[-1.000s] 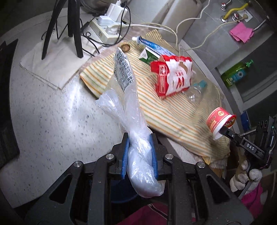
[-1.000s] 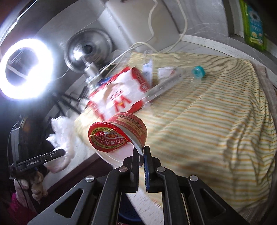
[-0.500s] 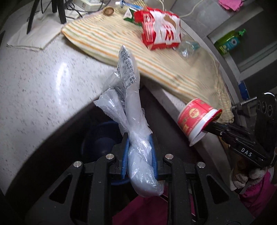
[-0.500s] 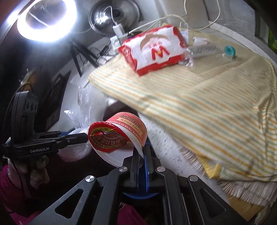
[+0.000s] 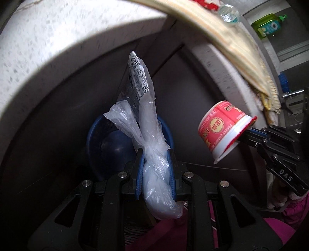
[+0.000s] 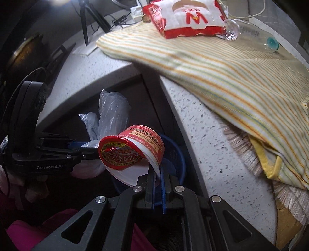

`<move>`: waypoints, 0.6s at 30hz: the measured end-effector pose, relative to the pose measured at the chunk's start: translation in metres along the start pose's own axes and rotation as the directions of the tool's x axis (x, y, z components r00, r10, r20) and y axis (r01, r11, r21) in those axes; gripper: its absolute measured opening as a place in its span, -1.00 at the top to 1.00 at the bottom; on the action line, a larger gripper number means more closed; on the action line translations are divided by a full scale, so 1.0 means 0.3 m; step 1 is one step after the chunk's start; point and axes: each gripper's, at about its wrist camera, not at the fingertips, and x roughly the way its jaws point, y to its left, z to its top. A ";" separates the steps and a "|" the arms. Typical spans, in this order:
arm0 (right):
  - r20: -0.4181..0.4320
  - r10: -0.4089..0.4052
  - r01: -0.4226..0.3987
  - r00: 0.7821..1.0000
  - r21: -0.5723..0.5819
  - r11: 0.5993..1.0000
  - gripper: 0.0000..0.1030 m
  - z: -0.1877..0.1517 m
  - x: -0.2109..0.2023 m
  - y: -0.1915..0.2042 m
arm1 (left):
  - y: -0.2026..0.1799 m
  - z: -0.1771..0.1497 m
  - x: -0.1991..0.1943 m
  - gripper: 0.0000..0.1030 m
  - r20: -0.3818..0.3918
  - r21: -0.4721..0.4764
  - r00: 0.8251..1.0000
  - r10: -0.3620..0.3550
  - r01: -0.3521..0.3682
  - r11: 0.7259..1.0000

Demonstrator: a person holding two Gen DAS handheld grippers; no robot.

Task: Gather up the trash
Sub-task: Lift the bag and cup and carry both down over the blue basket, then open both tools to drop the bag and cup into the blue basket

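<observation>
My left gripper [image 5: 155, 154] is shut on a crumpled clear plastic bag [image 5: 146, 123] with a printed label, held just above a blue bin [image 5: 100, 142] under the counter. My right gripper [image 6: 158, 171] is shut on the rim of a red and white paper cup [image 6: 133, 152], held above the same blue bin [image 6: 175, 154]. The cup [image 5: 222, 129] shows at the right of the left wrist view, and the bag [image 6: 112, 112] shows behind the cup in the right wrist view. The two grippers are close side by side.
A speckled white counter [image 6: 202, 119] overhangs the bin. On it lies a striped cloth [image 6: 222, 67] with a red and white snack bag [image 6: 187, 17] and a clear bottle [image 6: 251, 36]. A green bottle [image 5: 268, 27] stands on a shelf. Pink fabric [image 5: 166, 231] is below the grippers.
Both grippers have dropped below the counter edge and moved over the blue bin, still holding the bag and the cup. The counter top now sits high in both views.
</observation>
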 end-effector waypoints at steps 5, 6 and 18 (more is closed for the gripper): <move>-0.024 -0.035 0.034 0.999 -0.062 0.998 0.96 -0.007 0.046 0.038 | 0.020 -0.004 0.061 0.59 -0.035 0.003 0.999 0.020 -0.020 1.000; -0.027 -0.043 0.041 0.999 -0.074 0.996 0.95 -0.006 0.055 0.047 | 0.019 -0.006 0.072 0.59 -0.041 0.005 0.999 0.025 -0.025 1.000; -0.081 -0.094 0.081 0.992 -0.144 0.986 0.95 0.003 0.195 0.128 | -0.004 0.006 0.178 0.57 -0.106 0.012 0.991 0.076 -0.075 0.997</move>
